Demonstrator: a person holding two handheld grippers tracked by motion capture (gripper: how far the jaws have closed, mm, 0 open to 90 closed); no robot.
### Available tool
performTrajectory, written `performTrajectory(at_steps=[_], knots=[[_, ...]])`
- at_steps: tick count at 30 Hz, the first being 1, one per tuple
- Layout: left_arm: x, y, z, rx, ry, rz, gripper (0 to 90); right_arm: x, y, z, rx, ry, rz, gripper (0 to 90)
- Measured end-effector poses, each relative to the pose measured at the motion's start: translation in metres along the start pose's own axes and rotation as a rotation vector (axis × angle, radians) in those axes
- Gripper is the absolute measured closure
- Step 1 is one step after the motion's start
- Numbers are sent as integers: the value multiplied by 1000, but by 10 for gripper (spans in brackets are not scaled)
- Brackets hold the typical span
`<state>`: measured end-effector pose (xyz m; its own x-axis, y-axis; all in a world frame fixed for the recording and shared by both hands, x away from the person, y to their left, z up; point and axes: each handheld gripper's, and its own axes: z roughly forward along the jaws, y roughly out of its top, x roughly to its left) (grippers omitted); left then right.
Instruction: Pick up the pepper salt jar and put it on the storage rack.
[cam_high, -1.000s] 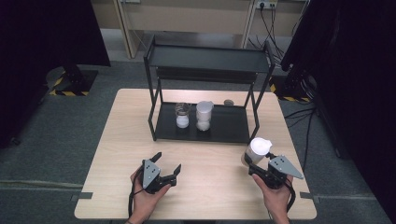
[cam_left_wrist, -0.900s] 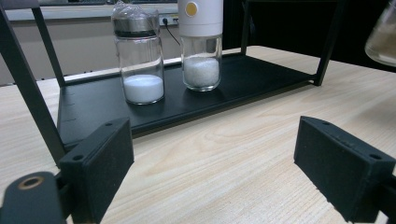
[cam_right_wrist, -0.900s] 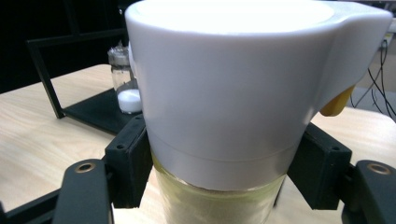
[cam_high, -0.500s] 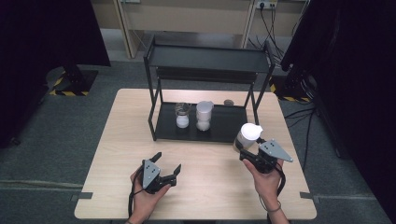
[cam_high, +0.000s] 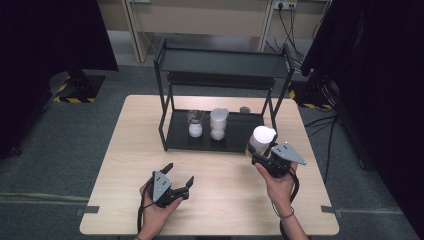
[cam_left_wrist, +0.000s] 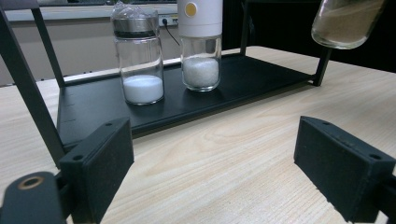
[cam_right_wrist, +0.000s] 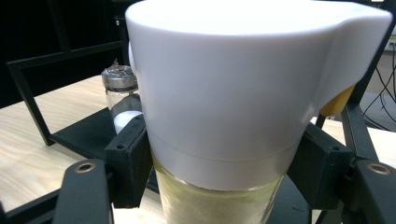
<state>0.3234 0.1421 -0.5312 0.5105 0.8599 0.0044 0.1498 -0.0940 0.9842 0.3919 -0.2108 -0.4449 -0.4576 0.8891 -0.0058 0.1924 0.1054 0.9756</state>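
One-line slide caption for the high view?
Right tool carries a white-lidded jar toward the black rack; left tool rests open.

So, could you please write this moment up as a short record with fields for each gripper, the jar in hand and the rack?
right gripper: shut on the white-capped jar, jaws pressing its glass body just under the cap
white-capped jar: held off the table, at the rack's front right corner, tan powder inside
left gripper: open, nothing between the jaws, near the table's front edge
rack: black, two shelves; lower shelf holds a metal-lidded jar and a white-topped jar, both with white contents
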Motion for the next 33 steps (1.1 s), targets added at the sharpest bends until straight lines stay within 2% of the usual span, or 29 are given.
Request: performTrajectory(at_steps=[33], knots=[[0, 0, 0, -2, -2, 2, 116, -9, 9, 44, 43, -47, 21, 307]])
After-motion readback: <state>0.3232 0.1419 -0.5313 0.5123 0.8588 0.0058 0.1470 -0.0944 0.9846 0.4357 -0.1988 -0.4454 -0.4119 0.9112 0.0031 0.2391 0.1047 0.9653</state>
